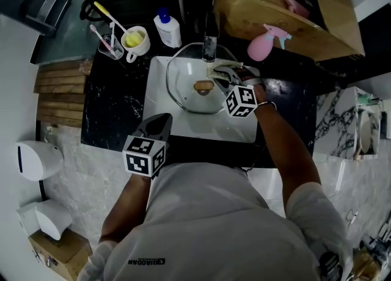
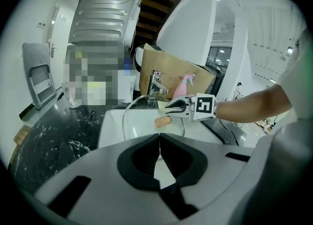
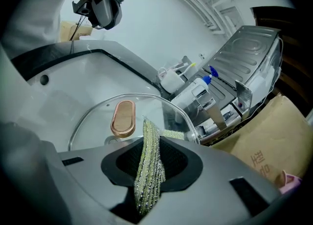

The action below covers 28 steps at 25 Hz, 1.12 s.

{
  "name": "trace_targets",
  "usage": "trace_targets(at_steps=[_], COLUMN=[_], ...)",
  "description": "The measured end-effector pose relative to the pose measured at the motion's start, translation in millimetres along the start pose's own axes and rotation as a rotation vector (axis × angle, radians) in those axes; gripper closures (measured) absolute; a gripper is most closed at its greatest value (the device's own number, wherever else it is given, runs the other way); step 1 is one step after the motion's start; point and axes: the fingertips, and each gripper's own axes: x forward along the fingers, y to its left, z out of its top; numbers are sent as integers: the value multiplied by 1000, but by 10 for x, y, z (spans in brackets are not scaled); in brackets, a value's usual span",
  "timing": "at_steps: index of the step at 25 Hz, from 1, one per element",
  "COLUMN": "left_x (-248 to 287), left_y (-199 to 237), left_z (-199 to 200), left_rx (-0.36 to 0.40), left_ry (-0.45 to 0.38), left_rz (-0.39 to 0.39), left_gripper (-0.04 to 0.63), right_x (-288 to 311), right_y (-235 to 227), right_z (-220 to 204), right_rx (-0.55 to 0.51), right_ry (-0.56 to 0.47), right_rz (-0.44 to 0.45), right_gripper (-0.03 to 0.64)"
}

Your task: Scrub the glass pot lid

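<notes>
The glass pot lid (image 1: 183, 87) lies in the white sink (image 1: 160, 69), its copper-coloured handle (image 1: 203, 86) facing up. My right gripper (image 1: 221, 76) is over the lid's far right rim, shut on a yellow-green scrub cloth (image 3: 149, 165) whose end rests against the lid (image 3: 93, 116) beside the handle (image 3: 122, 118). At the sink's near left edge my left gripper (image 1: 162, 118) hangs shut and empty, apart from the lid. In the left gripper view, the lid (image 2: 142, 116) and the right gripper (image 2: 177, 106) lie beyond the closed left gripper (image 2: 159, 138).
The faucet (image 1: 210, 41) stands behind the sink. A soap bottle (image 1: 167, 29), a yellow-filled cup (image 1: 137, 40) and a toothbrush glass (image 1: 110, 46) sit on the black counter (image 1: 113, 105) at the back left. A pink spray bottle (image 1: 267, 43) and a cardboard box (image 1: 275, 5) are at the back right.
</notes>
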Motion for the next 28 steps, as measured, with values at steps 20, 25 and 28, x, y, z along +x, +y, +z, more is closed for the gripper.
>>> trace_targets(at_steps=[20, 25, 28], left_x=[63, 92, 109], left_y=[-76, -113, -132], left_z=[57, 63, 56], left_rx=[75, 84, 87], left_ry=[25, 26, 29], left_rz=[-83, -102, -115], left_gripper=[580, 580, 580], right_x=[-223, -261, -281], right_y=[275, 323, 351], right_z=[-191, -202, -199], right_rx=[223, 288, 358], right_ry=[28, 36, 28], right_rz=[-73, -73, -75], right_gripper=[517, 517, 517])
